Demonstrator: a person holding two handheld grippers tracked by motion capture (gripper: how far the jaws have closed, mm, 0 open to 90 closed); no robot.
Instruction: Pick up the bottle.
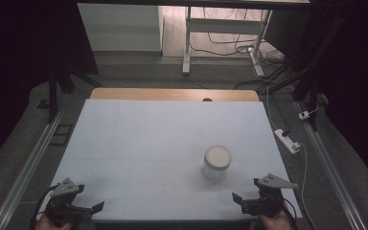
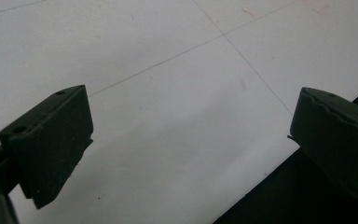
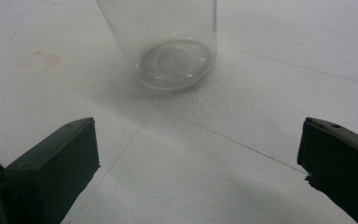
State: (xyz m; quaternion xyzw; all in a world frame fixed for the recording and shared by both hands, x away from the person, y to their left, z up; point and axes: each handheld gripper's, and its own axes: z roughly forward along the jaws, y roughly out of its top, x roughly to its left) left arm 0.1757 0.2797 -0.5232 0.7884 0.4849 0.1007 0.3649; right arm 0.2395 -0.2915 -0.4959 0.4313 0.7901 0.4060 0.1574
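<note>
Overhead, a clear jar with a pale lid stands upright on the white table, right of centre toward the near edge. Both claws rest at the near corners, left claw and right claw, each spread wide, gripping nothing. Right gripper view shows the jar's glass base.

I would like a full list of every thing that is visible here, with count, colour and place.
jar: one, clear glass, standing upright on the right half of the table, in front of the right claw
lid: one, cream white, on top of the jar
table: one, white top with a wooden strip at the far edge
power strip: one, white, on the floor to the right of the table
left claw: one, black, open, at the near left edge
right claw: one, black, open, at the near right edge
</note>
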